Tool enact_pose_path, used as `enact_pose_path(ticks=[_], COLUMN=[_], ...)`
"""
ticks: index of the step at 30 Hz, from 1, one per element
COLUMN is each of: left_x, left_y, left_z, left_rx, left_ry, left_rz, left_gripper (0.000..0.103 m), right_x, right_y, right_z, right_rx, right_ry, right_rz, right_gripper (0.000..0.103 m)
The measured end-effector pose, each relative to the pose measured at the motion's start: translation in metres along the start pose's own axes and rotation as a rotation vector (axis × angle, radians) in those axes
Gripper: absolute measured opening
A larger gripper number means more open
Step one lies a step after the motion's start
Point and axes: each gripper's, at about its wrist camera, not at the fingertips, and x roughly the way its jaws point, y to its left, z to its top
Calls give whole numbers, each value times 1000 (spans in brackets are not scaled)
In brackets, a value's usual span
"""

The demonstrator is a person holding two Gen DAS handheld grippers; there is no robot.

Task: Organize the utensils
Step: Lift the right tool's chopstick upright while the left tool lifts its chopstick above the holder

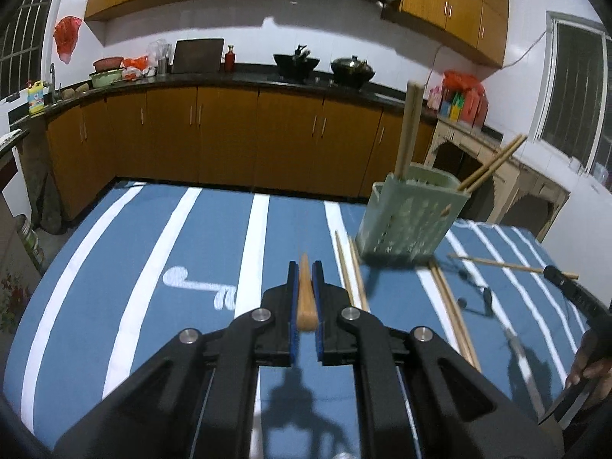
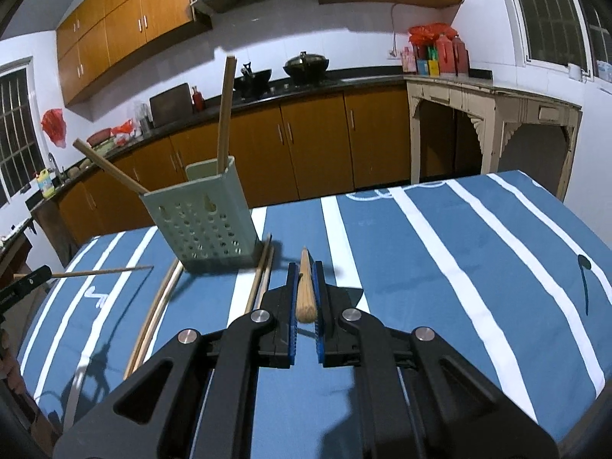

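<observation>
A pale green perforated utensil holder [image 1: 411, 218] [image 2: 204, 222] stands on the blue striped tablecloth with several wooden chopsticks [image 1: 409, 130] [image 2: 225, 111] sticking out of it. My left gripper [image 1: 305, 267] is shut on a wooden chopstick [image 1: 305, 298], held above the cloth to the left of the holder. My right gripper [image 2: 305, 267] is shut on another wooden chopstick [image 2: 305, 290], to the right of the holder. Loose chopsticks [image 1: 354, 271] [image 2: 260, 275] lie on the cloth beside the holder's base. The right gripper [image 1: 566, 281] also shows in the left wrist view with its chopstick [image 1: 497, 264].
The table [image 2: 478, 267] has a blue cloth with white stripes. Its far edge faces brown kitchen cabinets [image 1: 229, 137] and a black counter with woks [image 1: 352, 70]. A cream side table [image 2: 493, 122] stands at the right. More loose chopsticks [image 1: 455, 313] [image 2: 153, 321] lie near the front.
</observation>
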Motion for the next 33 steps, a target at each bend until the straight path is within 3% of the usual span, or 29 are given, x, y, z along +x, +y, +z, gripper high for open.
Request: enact_pose_path(ticks=[8,20,33], left_x=[-7,-30,-61], left_y=[-5,-22,-63], left_z=[13,45,92], left_rx=[2,58,101], left_ry=[-44,-125,-247], left_rz=[-5,-25,-125], left_gripper=[8,8,8], right_x=[-5,-25,-57], right_y=[1,11,34], right_z=[8,49,103], right_rx=[4,-3,-13], right_ry=[-32,-145,-282], right_rz=[10,56,183], right_gripper=[8,8,8])
